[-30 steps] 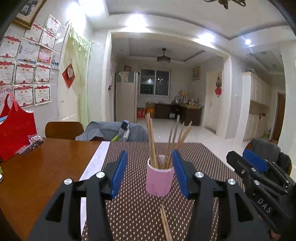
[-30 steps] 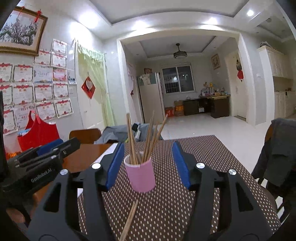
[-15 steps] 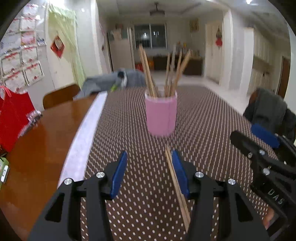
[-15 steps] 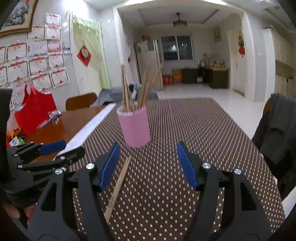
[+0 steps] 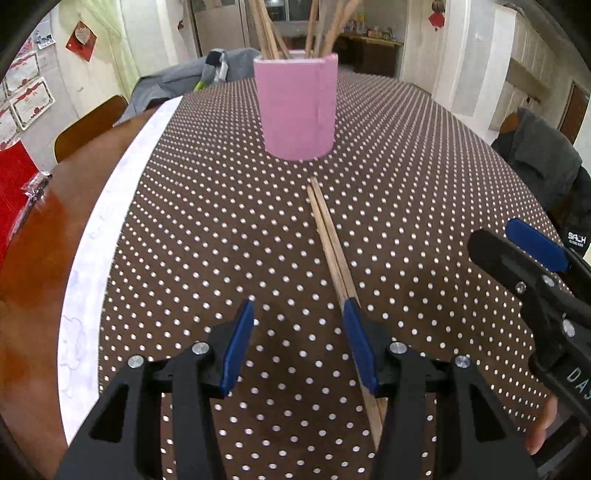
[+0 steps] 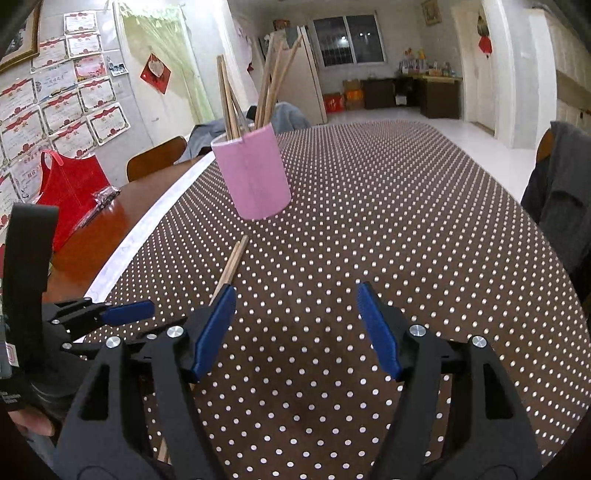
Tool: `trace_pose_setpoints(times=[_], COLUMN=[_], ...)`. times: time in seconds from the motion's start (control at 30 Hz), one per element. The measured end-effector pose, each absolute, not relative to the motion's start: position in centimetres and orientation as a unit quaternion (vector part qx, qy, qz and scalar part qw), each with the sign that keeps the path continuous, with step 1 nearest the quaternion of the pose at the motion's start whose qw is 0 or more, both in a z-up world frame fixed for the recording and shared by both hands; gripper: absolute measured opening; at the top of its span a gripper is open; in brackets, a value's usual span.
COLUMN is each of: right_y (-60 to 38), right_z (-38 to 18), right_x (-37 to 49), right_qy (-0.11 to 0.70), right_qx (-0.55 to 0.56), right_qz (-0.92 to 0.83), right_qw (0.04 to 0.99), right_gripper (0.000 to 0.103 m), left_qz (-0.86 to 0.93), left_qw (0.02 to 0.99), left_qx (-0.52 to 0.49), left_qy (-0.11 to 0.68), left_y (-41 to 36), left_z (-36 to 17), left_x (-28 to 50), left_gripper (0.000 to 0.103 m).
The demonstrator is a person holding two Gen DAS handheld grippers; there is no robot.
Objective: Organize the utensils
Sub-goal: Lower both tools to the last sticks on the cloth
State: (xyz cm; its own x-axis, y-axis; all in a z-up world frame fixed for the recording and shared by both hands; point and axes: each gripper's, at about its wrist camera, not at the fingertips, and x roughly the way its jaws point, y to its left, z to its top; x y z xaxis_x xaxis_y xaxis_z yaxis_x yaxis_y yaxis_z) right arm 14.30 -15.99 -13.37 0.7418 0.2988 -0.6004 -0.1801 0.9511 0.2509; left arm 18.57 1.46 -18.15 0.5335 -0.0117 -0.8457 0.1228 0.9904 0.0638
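On the left wrist view, the left gripper pointed down at a tabletop covered with a brown cloth with white dots. Its blue-padded fingers stood apart with bare cloth between them. A pair of loose wooden chopsticks lay side by side on the cloth, pale and slender, running from just short of the pink cup toward the camera. Their near part passed beside and under the right-hand finger; contact could not be determined. The pink cup stood upright further back, cylindrical with a visible vertical seam, holding several wooden chopsticks that leaned outward past its rim. The right gripper appeared at the right edge, above the cloth and well apart from the cup.

On the right wrist view, the right gripper was angled down over the same cloth, fingers wide apart and nothing between them. The loose chopsticks lay left of centre, their far tips near the cup, their near part hidden behind the left-hand finger. The cup stood upright near the white border strip of the cloth, its chopsticks fanned. The left gripper showed at lower left, a hand partly visible beneath it. A red bag sat on the bare wood beyond.
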Motion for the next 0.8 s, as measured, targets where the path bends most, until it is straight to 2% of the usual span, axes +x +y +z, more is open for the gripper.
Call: trace_pose_setpoints(times=[0.43,0.5,0.8], right_y=[-16.5,-16.5,-16.4], right_z=[-14.4,-14.4,-14.6], right_x=[15.1,15.1,15.5], right_qy=[0.355,0.357,0.36], right_qx=[0.111,0.112,0.113], right_qz=[0.139,0.139,0.142], right_qw=[0.918,0.917,0.915], right_gripper=[0.068,0.068,0.068], left_qz=[-0.037,-0.032,-0.031], left_qw=[0.873,0.872,0.865], left_qx=[0.07,0.072,0.079], left_qy=[0.482,0.483,0.495], left_y=[0.8,0.9,0.2], left_z=[-18.2,-18.1,-18.5], left_x=[18.7,19.2,20.3], left_gripper=[0.051,0.054,0.057])
